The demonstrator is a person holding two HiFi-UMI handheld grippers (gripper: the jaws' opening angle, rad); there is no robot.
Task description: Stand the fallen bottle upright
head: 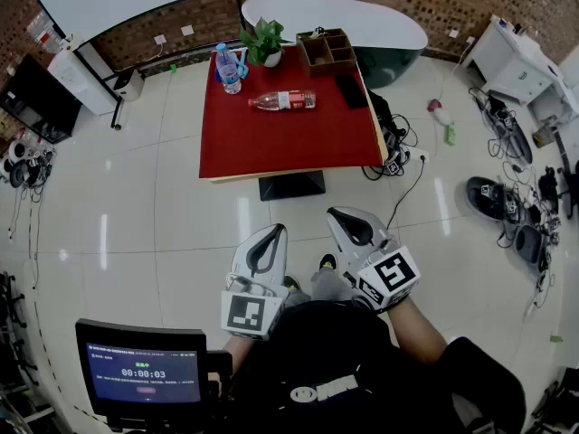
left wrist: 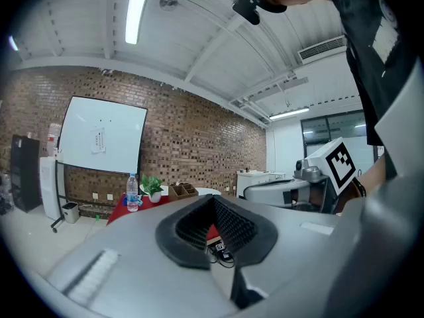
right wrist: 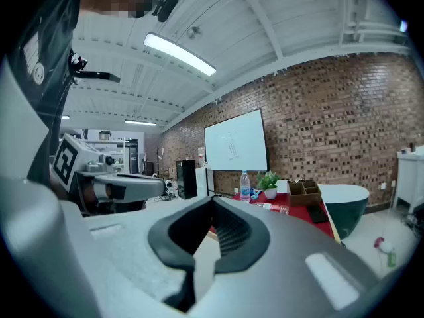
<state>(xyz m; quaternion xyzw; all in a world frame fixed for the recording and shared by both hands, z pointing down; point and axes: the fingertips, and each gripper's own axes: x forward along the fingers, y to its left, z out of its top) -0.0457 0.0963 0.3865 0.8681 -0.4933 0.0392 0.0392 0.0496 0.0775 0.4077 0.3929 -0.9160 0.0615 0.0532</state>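
Lying sideways on the red table (head: 289,147), the bottle (head: 282,101) looks light, thin-walled and slippery (nearly empty, I judge); clamp its labelled middle gently. Well short of it, the left gripper (head: 271,233) and right gripper (head: 342,215) are closed on nothing.

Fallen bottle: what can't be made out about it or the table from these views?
- Fallen bottle: label print and fill level too small, head view and right gripper view.
- Same bottle, left gripper view: hidden behind the body of the left gripper.
- Black flat item by the wooden organizer: too small to identify, head view.
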